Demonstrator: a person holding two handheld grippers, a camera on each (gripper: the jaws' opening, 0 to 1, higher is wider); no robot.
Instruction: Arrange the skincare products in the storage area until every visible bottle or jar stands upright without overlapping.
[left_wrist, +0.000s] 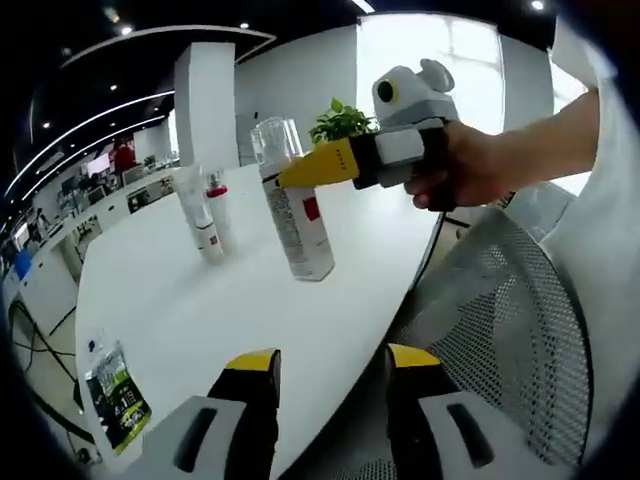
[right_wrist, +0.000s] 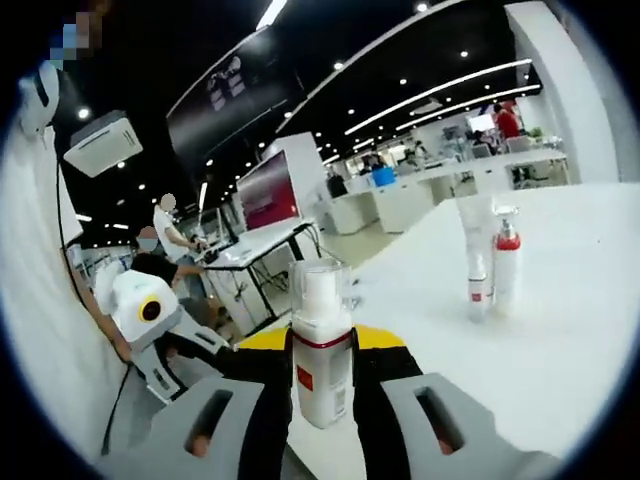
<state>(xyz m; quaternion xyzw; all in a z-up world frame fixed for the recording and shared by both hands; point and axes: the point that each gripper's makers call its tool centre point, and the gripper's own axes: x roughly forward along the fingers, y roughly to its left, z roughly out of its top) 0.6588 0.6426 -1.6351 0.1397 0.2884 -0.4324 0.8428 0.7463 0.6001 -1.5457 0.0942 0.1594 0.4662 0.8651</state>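
Right gripper: your right gripper is clenched on the spray bottle; its yellow-tipped jaws press the bottle's body from both sides, just under the red band. In the left gripper view it comes in from the right, held by your hand, its yellow jaw against the bottle's upper part.
Left gripper: your left gripper is released, jaws apart with nothing between them, hovering over the near edge of the table.
Spray bottle: the bottle has a clear cap and a white body with a red label patch. It stands roughly upright, leaning a little, with its base on the white table, near the table's right edge.
Other products: a white tube and a white bottle with a red collar stand upright just beside each other, farther back and to the left of the spray bottle, well apart from it. In the right gripper view they are the tube and the red-collared bottle.
Near left corner: a flat packet with green print lies on the table.
Right of the table: a mesh office chair.
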